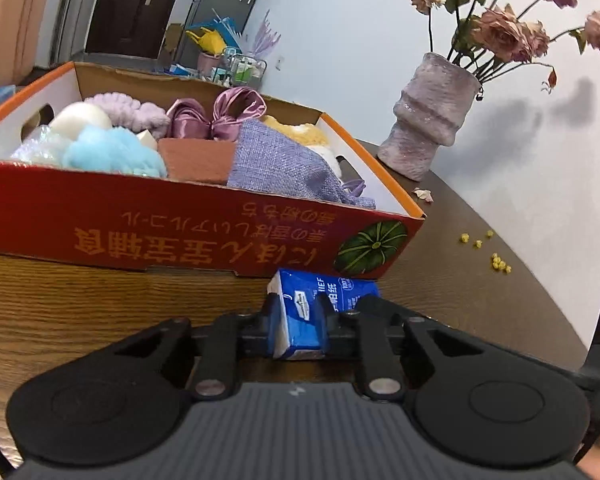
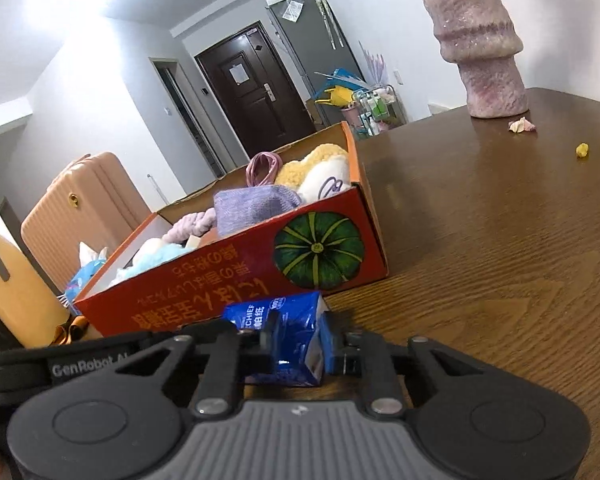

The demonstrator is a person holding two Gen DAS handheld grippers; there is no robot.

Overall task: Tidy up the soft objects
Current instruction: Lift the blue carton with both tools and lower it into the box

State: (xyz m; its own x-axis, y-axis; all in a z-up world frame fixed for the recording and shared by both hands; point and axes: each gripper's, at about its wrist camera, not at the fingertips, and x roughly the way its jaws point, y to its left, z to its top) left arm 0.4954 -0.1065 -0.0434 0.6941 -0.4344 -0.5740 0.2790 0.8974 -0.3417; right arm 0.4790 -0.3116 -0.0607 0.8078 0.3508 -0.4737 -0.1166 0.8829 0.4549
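Nearest of all, both grippers are down on the wooden table (image 1: 80, 300), just in front of the red cardboard box (image 1: 180, 236), and each has its jaws pinched on the same blue tissue pack (image 1: 304, 316). The left gripper (image 1: 298, 320) clamps the pack's near end, its black fingers (image 1: 274, 312) pressing the wrapper in from both sides. From the other side, the right gripper (image 2: 298, 340) squeezes the tissue pack (image 2: 288, 332) too, and the plastic crinkles between its fingers (image 2: 336, 340). The pack lies on the table right against the box's front wall, below the printed green pumpkin (image 1: 370, 246).

Inside the box, soft things are already piled up: a fluffy blue puff (image 1: 112, 152) and a white ball (image 1: 80, 118) toward its left end, a terracotta-coloured block (image 1: 198, 158) in the middle, a lilac woven cloth (image 1: 276, 164) draped over the front edge, a shiny mauve satin bow (image 1: 216, 114) behind that, a purple fuzzy band (image 1: 140, 112) along the back, and something yellow and woolly (image 1: 296, 130) in the right corner.

To the right of the box, small yellow crumbs (image 1: 496, 260) and a fallen petal (image 1: 424, 194) dot the tabletop. Further right and back stands a rough pinkish vase (image 1: 428, 120) with faded roses (image 1: 508, 32).

Beyond the box's left end sits a peach suitcase (image 2: 80, 204), and far behind it a dark door (image 2: 252, 92).
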